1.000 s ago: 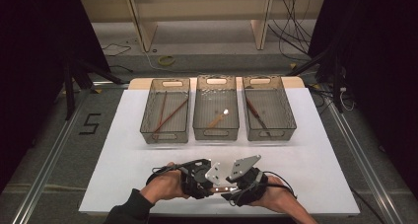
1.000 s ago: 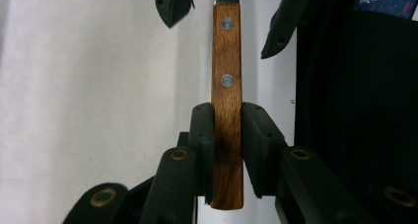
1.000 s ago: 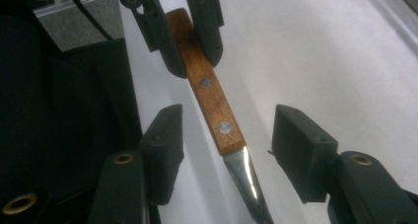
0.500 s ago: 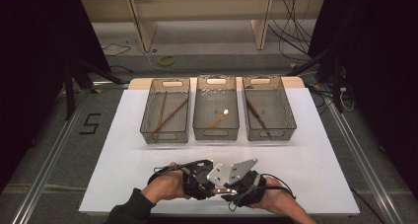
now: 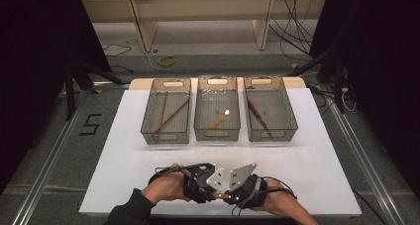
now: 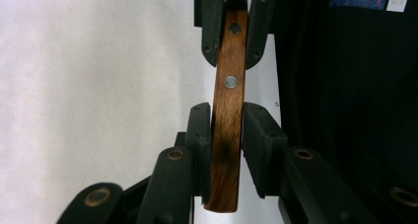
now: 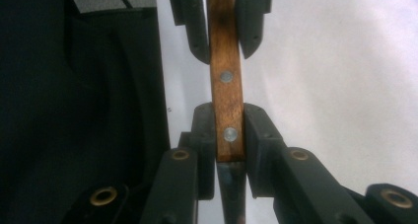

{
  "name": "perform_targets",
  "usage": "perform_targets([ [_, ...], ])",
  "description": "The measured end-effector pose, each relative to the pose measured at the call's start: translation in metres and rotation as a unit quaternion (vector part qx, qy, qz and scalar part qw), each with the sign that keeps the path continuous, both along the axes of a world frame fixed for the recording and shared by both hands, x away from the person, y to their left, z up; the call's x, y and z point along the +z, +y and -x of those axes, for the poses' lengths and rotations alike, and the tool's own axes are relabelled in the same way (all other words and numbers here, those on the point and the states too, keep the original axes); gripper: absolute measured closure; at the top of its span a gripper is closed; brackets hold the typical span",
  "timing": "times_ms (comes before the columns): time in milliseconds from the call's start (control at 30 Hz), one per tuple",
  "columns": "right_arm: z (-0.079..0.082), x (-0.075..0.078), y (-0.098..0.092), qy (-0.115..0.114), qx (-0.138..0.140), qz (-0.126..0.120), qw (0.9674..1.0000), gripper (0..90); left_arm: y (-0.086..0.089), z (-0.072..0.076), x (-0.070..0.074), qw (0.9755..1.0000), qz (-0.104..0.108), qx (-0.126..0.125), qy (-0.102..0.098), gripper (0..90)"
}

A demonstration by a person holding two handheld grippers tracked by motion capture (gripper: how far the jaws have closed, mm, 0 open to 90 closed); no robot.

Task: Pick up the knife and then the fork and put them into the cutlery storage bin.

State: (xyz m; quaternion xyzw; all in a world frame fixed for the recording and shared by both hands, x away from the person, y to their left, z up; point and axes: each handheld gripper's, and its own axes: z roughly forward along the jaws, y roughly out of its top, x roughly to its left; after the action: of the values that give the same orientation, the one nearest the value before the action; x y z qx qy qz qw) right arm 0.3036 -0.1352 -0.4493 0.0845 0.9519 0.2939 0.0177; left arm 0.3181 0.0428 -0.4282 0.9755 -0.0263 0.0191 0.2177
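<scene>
- The brown wooden riveted handle (image 6: 227,110) of a utensil spans both claws, low over the white bench (image 5: 317,165).
- The left claw (image 6: 227,123) clamps one end of it.
- The right claw (image 7: 229,130), directly opposite, has just been closing and now pinches the other end, where dark metal starts.
- Risk: with two grips on one stiff piece, uneven pulling could twist it loose.
- Three grey wire baskets (image 5: 216,131) stand well beyond the claws.

Riveted wooden handle (image 6: 227,115), clamped level.
</scene>
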Motion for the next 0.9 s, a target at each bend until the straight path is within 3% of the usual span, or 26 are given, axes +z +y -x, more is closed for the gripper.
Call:
perform_targets([
  [133,-0.002,0.000,-0.002,-0.008,-0.007,-0.001,0.9999,78.0,0.003,-0.004,0.001,0.9996,0.019,0.021,-0.006,69.5],
  [233,-0.004,0.003,-0.006,-0.016,-0.017,-0.007,0.9997,78.0,0.007,-0.008,0.005,0.9983,0.039,0.042,-0.007,57.8],
  [400,-0.005,0.006,-0.010,-0.021,-0.031,-0.009,0.9992,78.0,0.012,-0.013,0.008,0.9934,0.080,0.081,-0.014,44.0],
  [600,-0.008,0.006,-0.013,-0.025,-0.043,-0.011,0.9987,78.0,0.019,-0.019,0.009,0.9886,0.102,0.110,-0.012,34.7],
  [733,-0.010,0.007,-0.016,-0.026,-0.054,-0.011,0.9981,78.0,0.028,-0.023,0.012,0.9804,0.135,0.143,-0.019,31.4],
  [867,-0.015,0.007,-0.021,-0.030,-0.069,-0.012,0.9971,78.0,0.038,-0.027,0.015,0.9685,0.170,0.179,-0.031,29.8],
  [900,-0.016,0.008,-0.023,-0.032,-0.072,-0.013,0.9968,78.0,0.040,-0.027,0.016,0.9644,0.182,0.189,-0.033,29.1],
])
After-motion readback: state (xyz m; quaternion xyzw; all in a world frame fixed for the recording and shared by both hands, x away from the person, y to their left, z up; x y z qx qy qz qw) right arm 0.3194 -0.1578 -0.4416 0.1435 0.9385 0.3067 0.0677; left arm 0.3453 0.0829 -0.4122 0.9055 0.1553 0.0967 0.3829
